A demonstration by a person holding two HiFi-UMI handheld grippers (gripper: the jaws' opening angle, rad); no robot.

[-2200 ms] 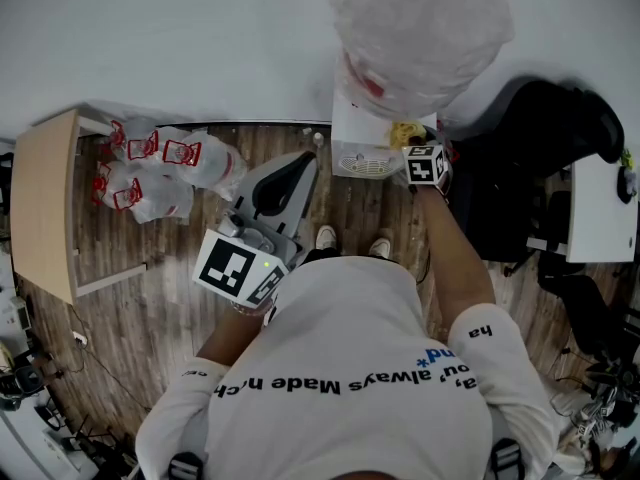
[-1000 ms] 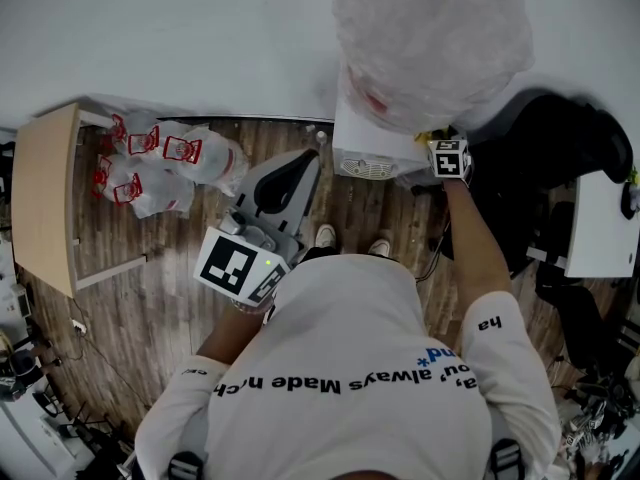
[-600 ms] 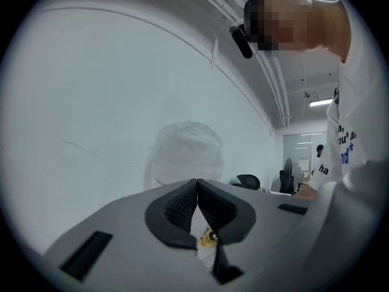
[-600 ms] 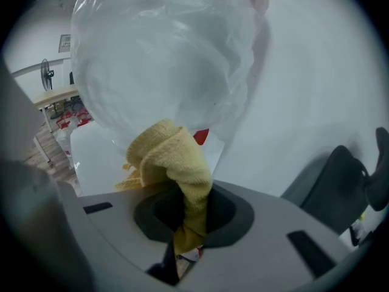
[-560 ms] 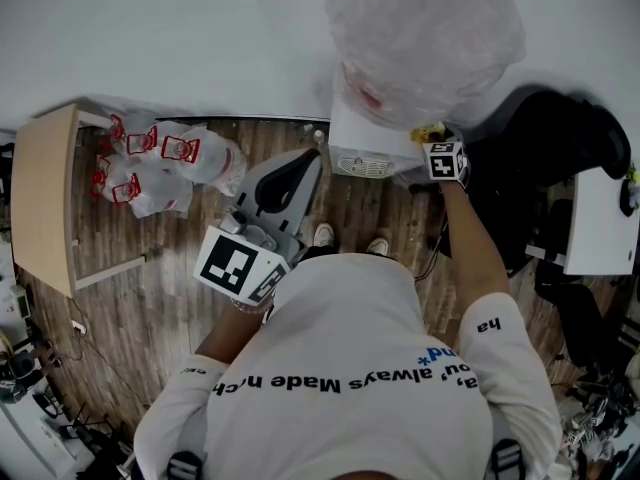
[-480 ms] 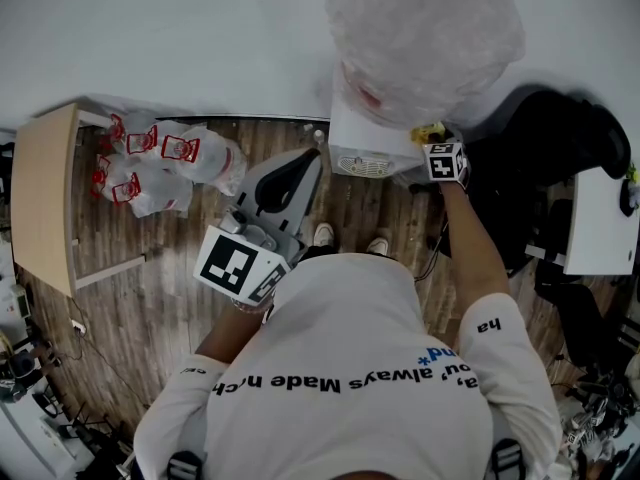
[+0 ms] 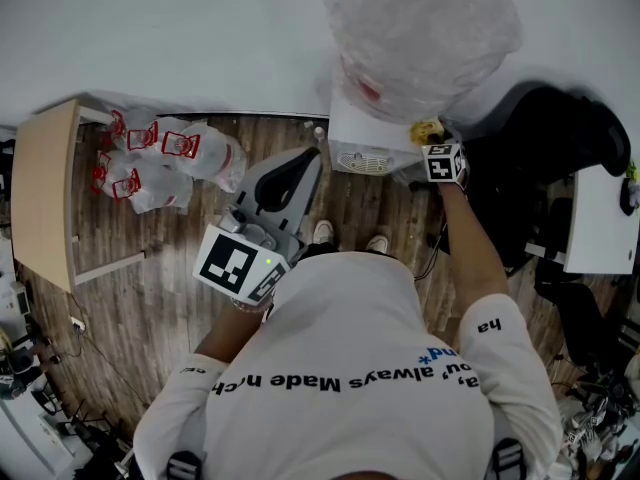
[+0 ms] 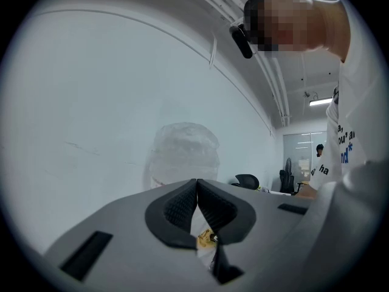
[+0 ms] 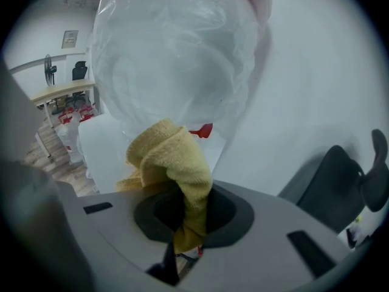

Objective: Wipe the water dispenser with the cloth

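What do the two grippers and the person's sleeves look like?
The left gripper and right gripper both have broad grey bodies with black pads at the jaws. Each carries a white cube with black square markers. The person wears a white T-shirt with dark and blue lettering, some of it on the sleeves.

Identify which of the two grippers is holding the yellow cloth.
The right gripper: its jaws pinch the yellow cloth, while the left gripper is shut on nothing.
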